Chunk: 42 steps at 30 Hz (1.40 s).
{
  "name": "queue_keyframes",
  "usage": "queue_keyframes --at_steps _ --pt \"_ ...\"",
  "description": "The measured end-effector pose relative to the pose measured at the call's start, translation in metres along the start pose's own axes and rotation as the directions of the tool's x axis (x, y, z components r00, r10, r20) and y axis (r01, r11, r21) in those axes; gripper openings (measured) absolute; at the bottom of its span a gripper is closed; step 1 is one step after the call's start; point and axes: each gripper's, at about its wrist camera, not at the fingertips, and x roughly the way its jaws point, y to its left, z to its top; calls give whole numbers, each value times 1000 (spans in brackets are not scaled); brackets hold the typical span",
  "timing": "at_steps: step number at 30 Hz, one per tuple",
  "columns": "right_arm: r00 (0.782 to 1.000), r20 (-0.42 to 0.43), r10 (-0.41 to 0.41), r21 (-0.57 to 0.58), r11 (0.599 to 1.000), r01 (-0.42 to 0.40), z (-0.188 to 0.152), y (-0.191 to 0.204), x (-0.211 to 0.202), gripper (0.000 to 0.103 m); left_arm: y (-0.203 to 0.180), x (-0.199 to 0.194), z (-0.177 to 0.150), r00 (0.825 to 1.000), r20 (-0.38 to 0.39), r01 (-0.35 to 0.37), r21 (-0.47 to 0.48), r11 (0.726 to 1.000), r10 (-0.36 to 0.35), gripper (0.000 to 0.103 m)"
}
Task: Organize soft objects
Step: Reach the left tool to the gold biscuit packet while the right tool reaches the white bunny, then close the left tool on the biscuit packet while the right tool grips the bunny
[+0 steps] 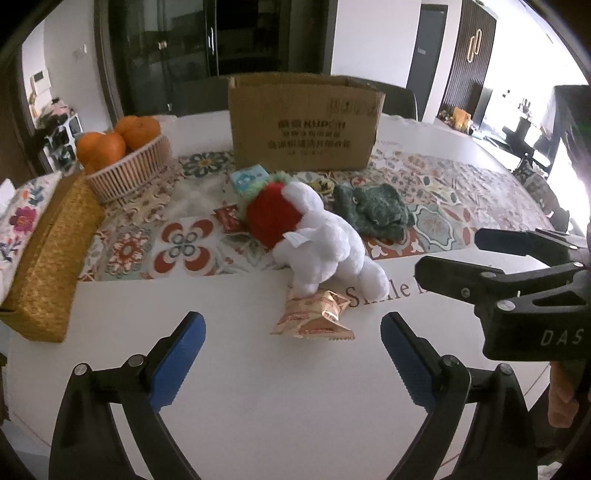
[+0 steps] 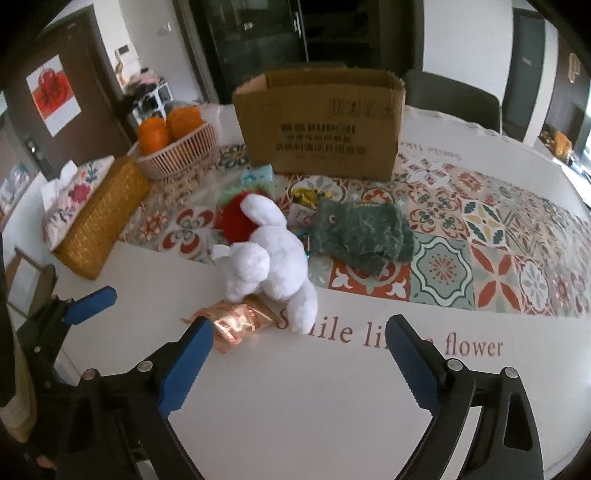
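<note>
Over a white bench (image 1: 221,406), both blue-padded tongs, left (image 1: 291,343) and right (image 2: 301,350), hang wide and empty short of the fluffy white plush rabbit (image 1: 325,240), which lies atop a crinkly foil snack packet (image 1: 314,314); a low grab could snag that wrapper too.

White counter (image 2: 295,424) with patterned tile-print runner (image 2: 480,258), dark glass-door cabinet (image 1: 177,48) behind, white walls (image 1: 369,33), grey door (image 1: 424,55), dark chair (image 2: 454,99), bright daylight at right
</note>
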Motion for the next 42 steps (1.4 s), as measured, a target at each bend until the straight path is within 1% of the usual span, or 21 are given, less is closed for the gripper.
queue_keyframes --at_steps 4,6,10,13,15,18,21,23,25,27,29,31,32,33,35,38,40,42 --pt "999 -46 15 -20 1000 -16 5 -7 18 88 -3 22 4 999 -46 15 -18 1000 -16 95" --pt "997 -73 22 -25 999 -24 7 -11 31 85 -3 32 5 998 -64 6 -25 1000 -8 94" --pt "992 -115 43 -16 999 -45 10 -17 52 79 -1 51 6 994 -110 24 -36 999 -28 93" --pt "988 -143 62 -4 998 -63 10 -20 65 77 0 65 6 990 -138 28 -35 999 -32 92" --pt "983 -165 78 -1 997 -79 9 -21 73 74 0 73 5 987 -156 43 -32 999 -48 91" --pt "978 -188 91 -3 996 -93 8 -21 84 72 0 83 5 984 -173 48 -12 999 -49 90" --pt "973 -208 96 -4 995 -99 7 -21 95 67 2 89 5 983 -181 44 4 999 -42 88" --pt "971 -216 98 0 995 -100 8 -21 101 66 3 93 5 981 -188 54 5 999 -52 86" --pt "969 -225 104 16 995 -103 8 -23 105 62 3 98 6 980 -192 62 13 998 -59 82" --pt "967 -232 105 22 994 -103 8 -24 109 59 3 103 5 975 -212 71 21 997 -65 80" --pt "967 -234 99 17 995 -98 8 -22 112 57 4 108 4 970 -227 86 8 996 -82 78" --pt "967 -237 99 11 995 -99 8 -21 115 55 6 111 3 968 -231 94 -9 996 -94 70" --pt "967 -233 99 13 995 -99 10 -20 116 54 7 113 3 967 -234 101 -16 995 -102 69" --pt "968 -230 103 16 995 -102 11 -19 117 53 8 115 2 965 -237 107 -19 994 -108 65" --pt "968 -227 107 19 994 -105 12 -19 118 51 8 115 3 967 -229 110 -24 994 -113 64" --pt "966 -227 124 25 992 -121 16 -12 123 39 12 116 4 966 -225 120 -56 991 -129 64" --pt "963 -228 144 32 990 -140 16 -9 125 27 13 114 3 965 -225 123 -69 990 -136 64" --pt "962 -227 151 38 988 -146 17 -5 128 25 14 113 2 965 -226 117 -84 990 -133 63"
